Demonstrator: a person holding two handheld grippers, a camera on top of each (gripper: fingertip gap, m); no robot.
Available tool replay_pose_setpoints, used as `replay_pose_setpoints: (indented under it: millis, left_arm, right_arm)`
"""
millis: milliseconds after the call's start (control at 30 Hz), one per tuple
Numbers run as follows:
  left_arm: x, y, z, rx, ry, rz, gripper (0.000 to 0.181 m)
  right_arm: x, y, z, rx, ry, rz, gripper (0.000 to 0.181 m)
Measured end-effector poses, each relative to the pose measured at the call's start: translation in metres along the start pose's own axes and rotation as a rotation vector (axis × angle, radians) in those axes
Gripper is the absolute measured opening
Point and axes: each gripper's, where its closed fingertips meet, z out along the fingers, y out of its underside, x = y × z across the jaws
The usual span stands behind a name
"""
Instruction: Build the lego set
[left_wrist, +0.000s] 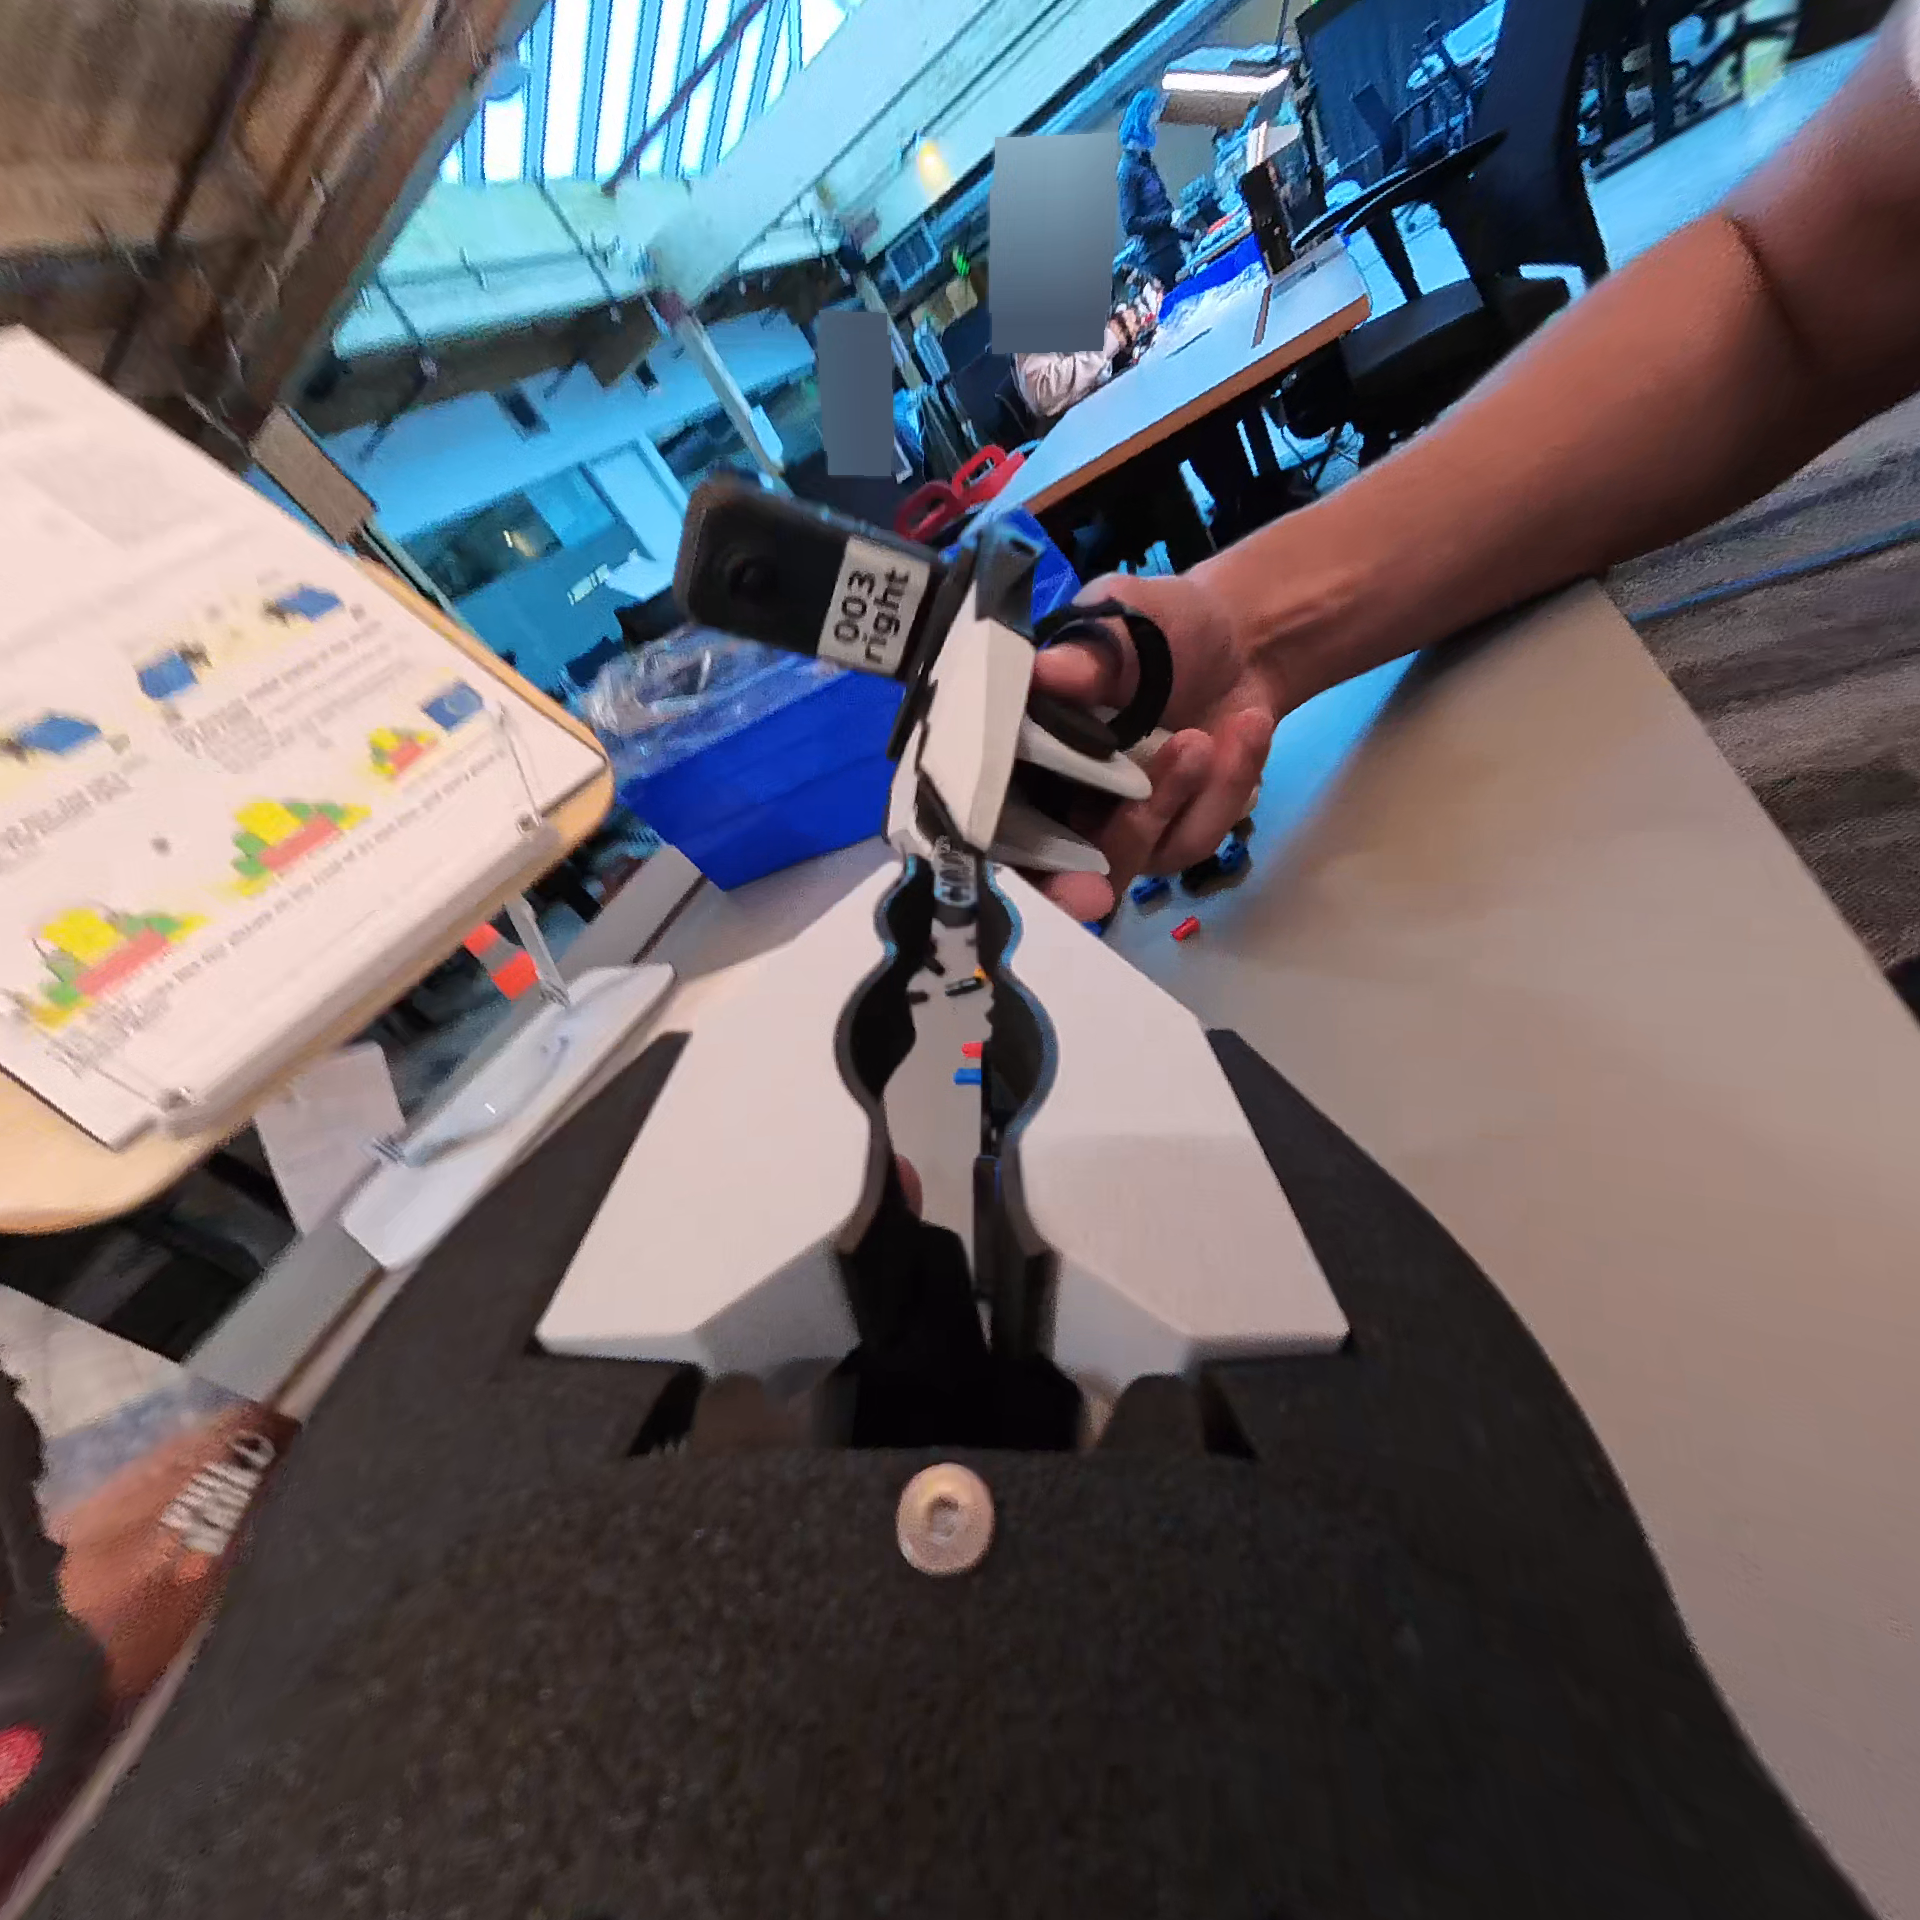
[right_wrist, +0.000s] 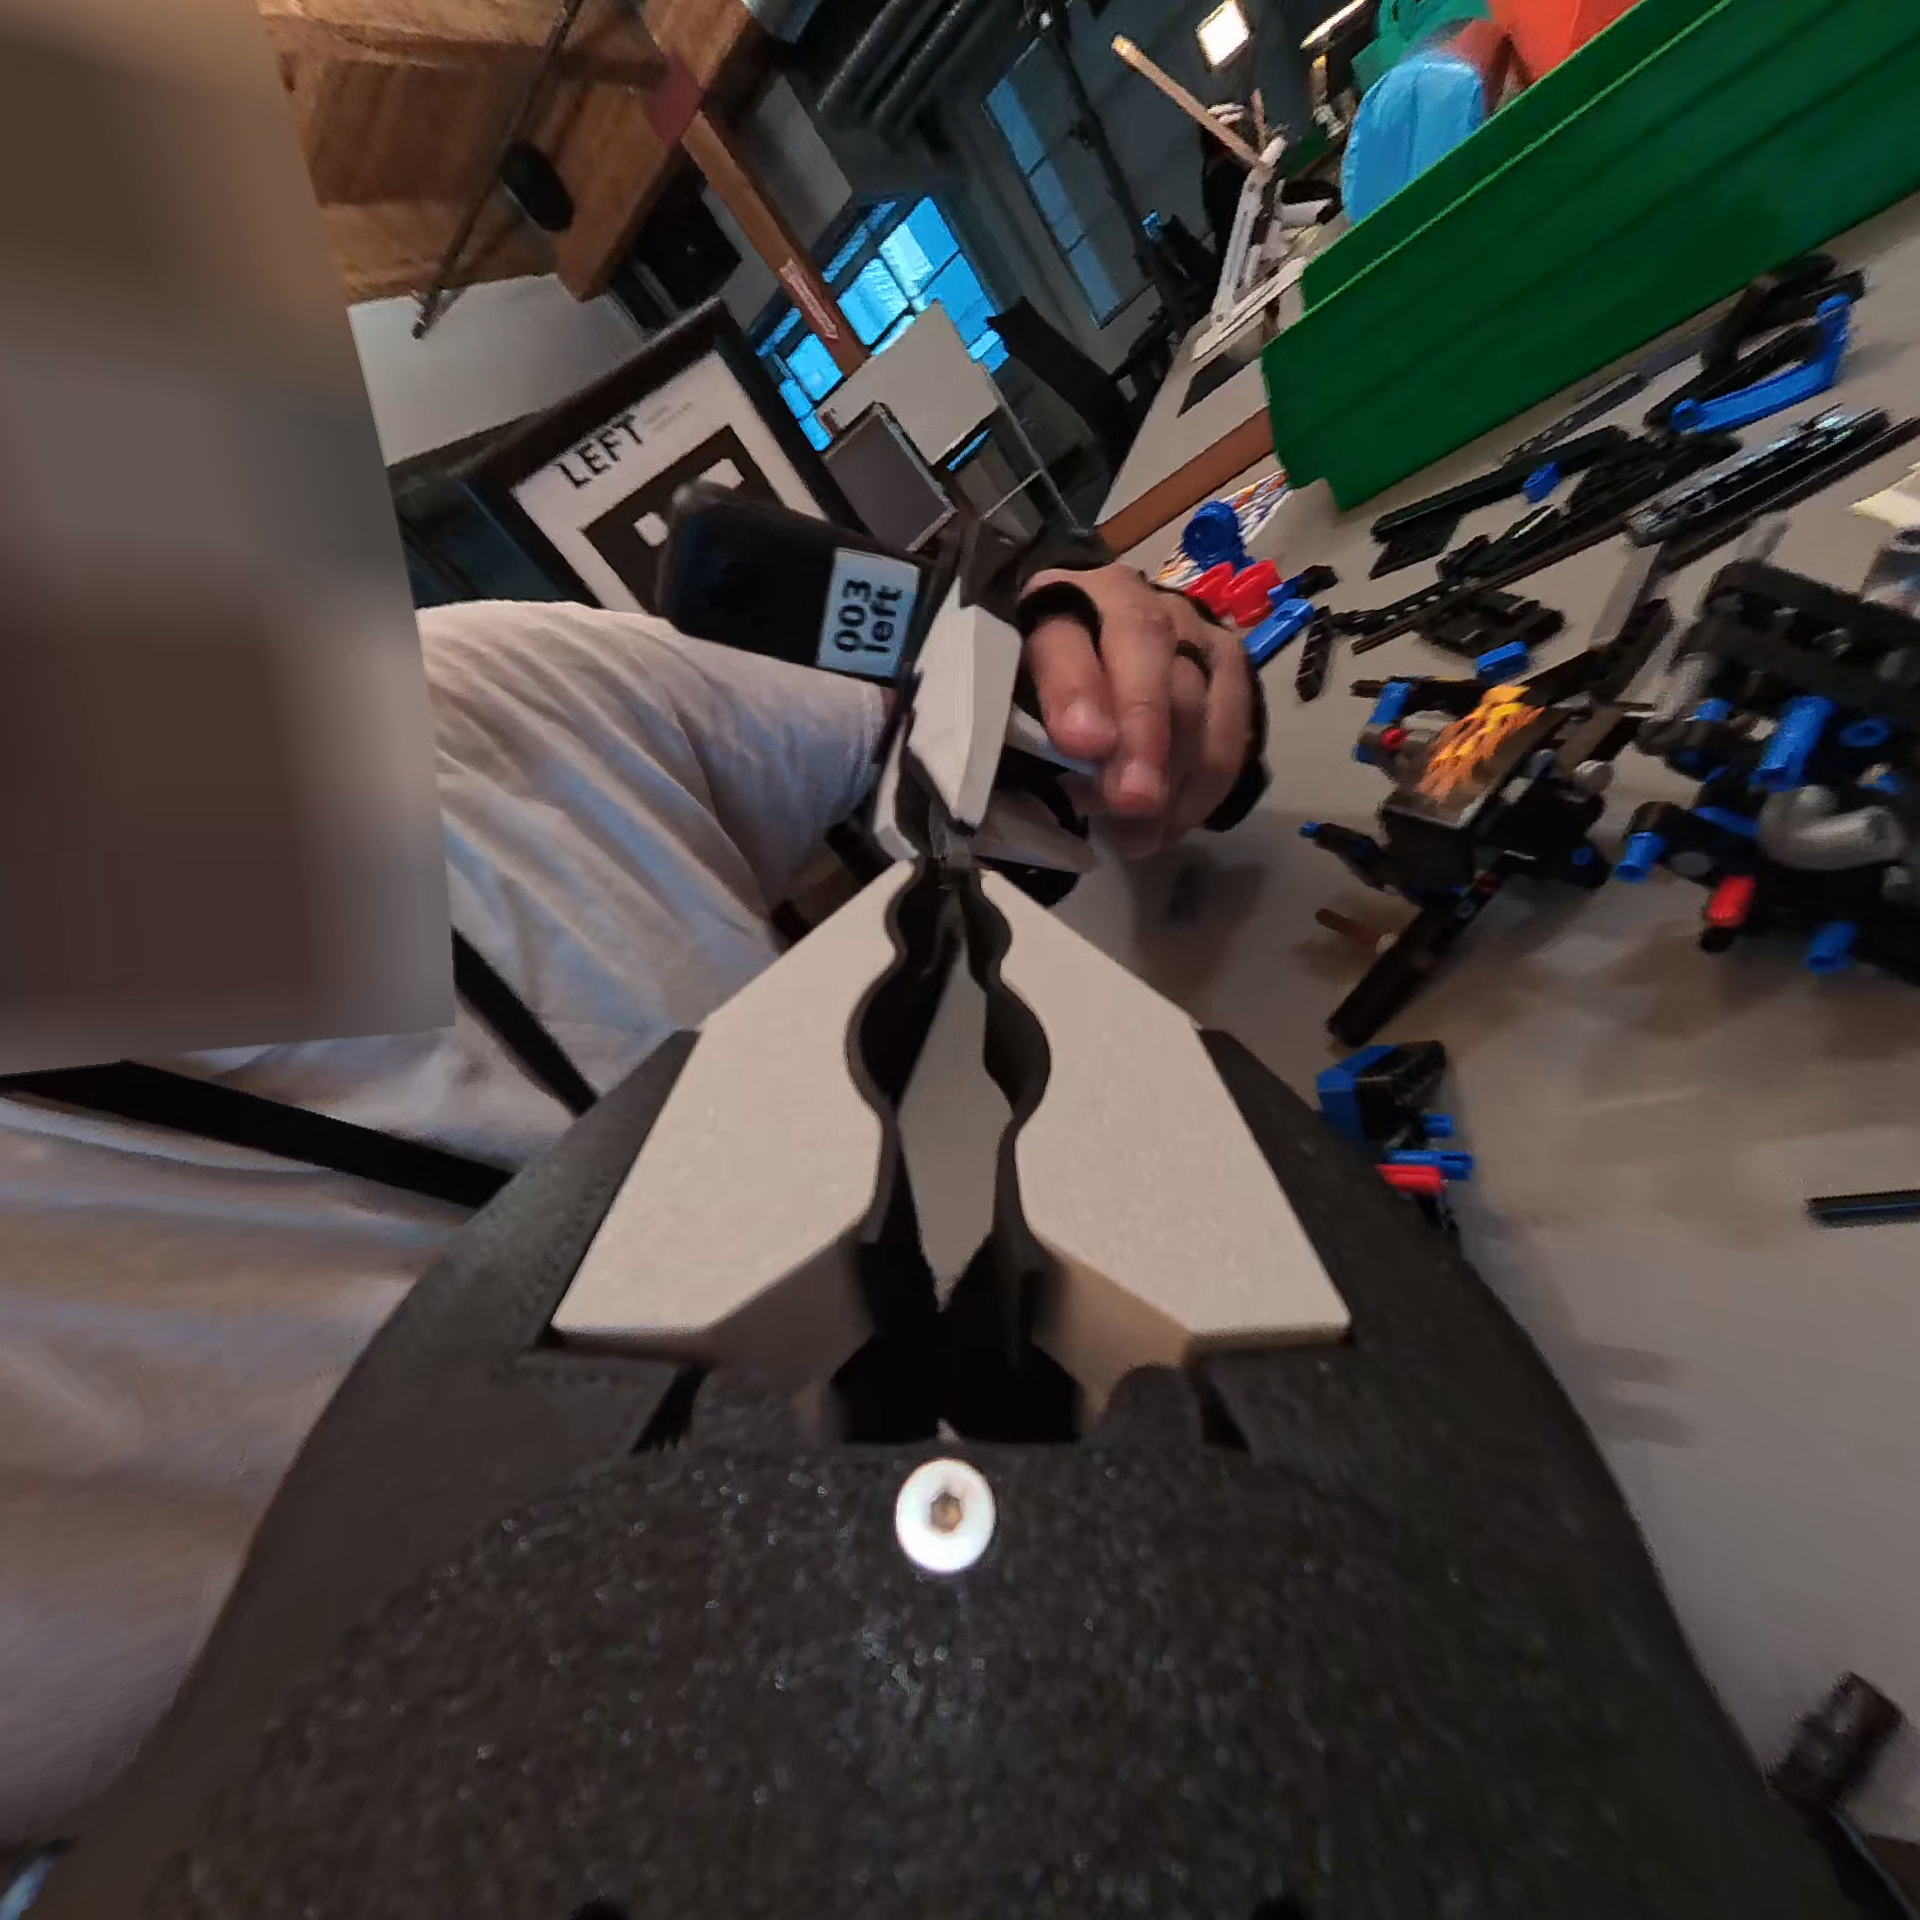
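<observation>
My two grippers face each other tip to tip above the grey table (left_wrist: 1455, 1039). In the left wrist view my left gripper (left_wrist: 948, 883) has its jaws nearly together on a small dark lego piece (left_wrist: 951, 871), blurred and mostly hidden. The right gripper's fingertips (left_wrist: 966, 831) touch it from the far side. In the right wrist view my right gripper (right_wrist: 943, 873) is likewise nearly shut on a thin dark piece (right_wrist: 943, 896), with the left gripper's fingers (right_wrist: 956, 748) right against its tips. I cannot tell whether this is one piece or two.
An instruction sheet (left_wrist: 260, 727) leans on a stand at the left, with a blue bin (left_wrist: 769, 790) behind it. Small loose pieces (left_wrist: 1184, 925) lie on the table. A half-built black and blue model (right_wrist: 1766, 790), loose parts (right_wrist: 1507, 582) and a green bin (right_wrist: 1558, 312) lie at the right. The tips of both grippers are at nearly the same place.
</observation>
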Motion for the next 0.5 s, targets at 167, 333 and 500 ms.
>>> replay_pose_setpoints:
  millis: [167,333,500]
  left_arm:
    - [-0.004,0.012,0.004,-0.085,0.113,-0.362,0.008]
    - [-0.001,0.013,0.004,-0.078,0.241,-0.621,0.006]
    - [0.001,0.01,0.003,-0.054,0.27,-0.67,0.001]
  right_arm:
    - [0.018,0.0,-0.008,-0.056,0.215,-0.249,0.003]
    - [0.014,-0.003,-0.007,-0.046,0.251,-0.386,0.003]
    - [0.014,-0.002,-0.007,-0.043,0.232,-0.358,0.003]
